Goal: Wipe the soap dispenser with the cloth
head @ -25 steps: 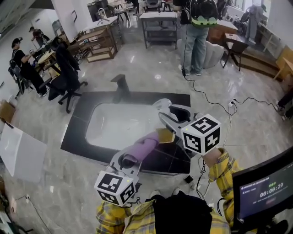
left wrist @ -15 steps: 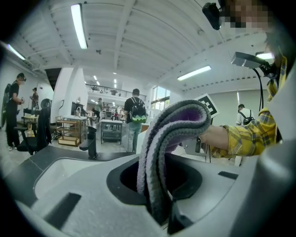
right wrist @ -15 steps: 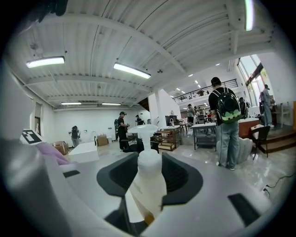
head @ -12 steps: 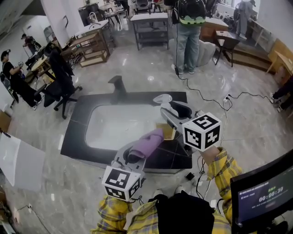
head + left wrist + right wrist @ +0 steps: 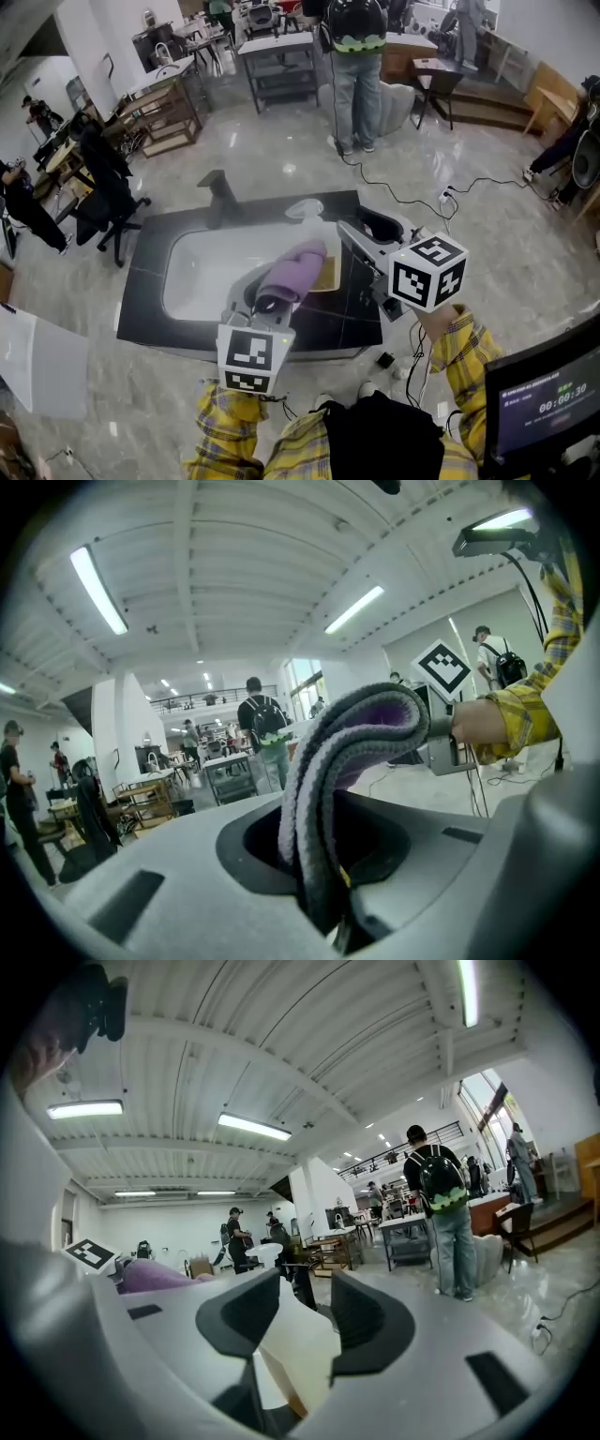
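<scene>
Already both things are up off the black worktop [image 5: 141, 300] and held over its white basin [image 5: 202, 272]. Our left tool [image 5: 267, 305] is clamped on the purple-and-grey folded cloth [image 5: 295, 265], whose fold arches up out of the jaws in the left gripper view. Our right tool [image 5: 354, 236] is closed at a middling width on the cream plastic soap dispenser [image 5: 295, 1354]. Its pads press either side of the body, with the white pump head at the 12 o'clock end and a tan base at 6 o'clock.

From the head view the cloth sits at 9 o'clock of the dispenser, close beside it; whether the two touch we cannot tell.

We judge the task to be at its opening. The pick-ups are done and the two things are brought together, but nothing shows that any face has been rubbed. What is left, as we read it, is the wiping itself: pressing the cloth on the body, stroking round it and over the pump, then setting both down.
</scene>
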`<state>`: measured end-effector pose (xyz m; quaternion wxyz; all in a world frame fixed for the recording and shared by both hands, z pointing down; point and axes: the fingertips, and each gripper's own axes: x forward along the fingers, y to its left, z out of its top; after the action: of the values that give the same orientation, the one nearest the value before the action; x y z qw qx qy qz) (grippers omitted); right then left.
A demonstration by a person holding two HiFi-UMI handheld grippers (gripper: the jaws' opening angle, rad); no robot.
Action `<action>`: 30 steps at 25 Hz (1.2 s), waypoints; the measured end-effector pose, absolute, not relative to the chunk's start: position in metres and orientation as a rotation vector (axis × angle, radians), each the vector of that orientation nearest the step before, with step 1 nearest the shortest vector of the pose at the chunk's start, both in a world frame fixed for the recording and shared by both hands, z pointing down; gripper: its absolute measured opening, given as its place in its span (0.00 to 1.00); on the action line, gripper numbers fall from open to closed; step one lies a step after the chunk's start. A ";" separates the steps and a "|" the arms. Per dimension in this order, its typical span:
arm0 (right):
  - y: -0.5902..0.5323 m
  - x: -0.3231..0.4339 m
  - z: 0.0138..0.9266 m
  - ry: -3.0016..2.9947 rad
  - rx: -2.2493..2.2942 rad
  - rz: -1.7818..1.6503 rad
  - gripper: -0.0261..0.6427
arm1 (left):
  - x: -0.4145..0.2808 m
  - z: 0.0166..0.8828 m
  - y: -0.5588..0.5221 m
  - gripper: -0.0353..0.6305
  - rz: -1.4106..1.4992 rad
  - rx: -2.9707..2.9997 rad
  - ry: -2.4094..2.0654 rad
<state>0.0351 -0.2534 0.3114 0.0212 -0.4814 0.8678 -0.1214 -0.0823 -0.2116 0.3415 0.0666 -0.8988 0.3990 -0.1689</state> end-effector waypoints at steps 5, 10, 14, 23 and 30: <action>-0.247 0.057 0.312 2.638 -1.538 -0.396 0.26 | -0.069 0.342 -0.226 0.16 -0.661 -2.529 1.205; -0.243 0.068 0.320 2.629 -1.552 -0.421 0.26 | -0.055 0.363 -0.224 0.16 -0.726 -2.540 1.191; -0.243 0.069 0.325 2.634 -1.549 -0.442 0.26 | -0.053 0.374 -0.222 0.16 -0.738 -2.522 1.178; -0.245 0.060 0.333 2.651 -1.533 -0.454 0.26 | -0.054 0.408 -0.219 0.16 -0.759 -2.523 1.153; -0.248 0.062 0.344 2.647 -1.542 -0.488 0.26 | -0.057 0.449 -0.222 0.16 -0.847 -2.542 1.137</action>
<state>0.0617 -0.2478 0.3444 0.0198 -0.4971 0.8531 -0.1574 -0.0569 -0.2219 0.4485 0.1151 -0.8675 0.3881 -0.2891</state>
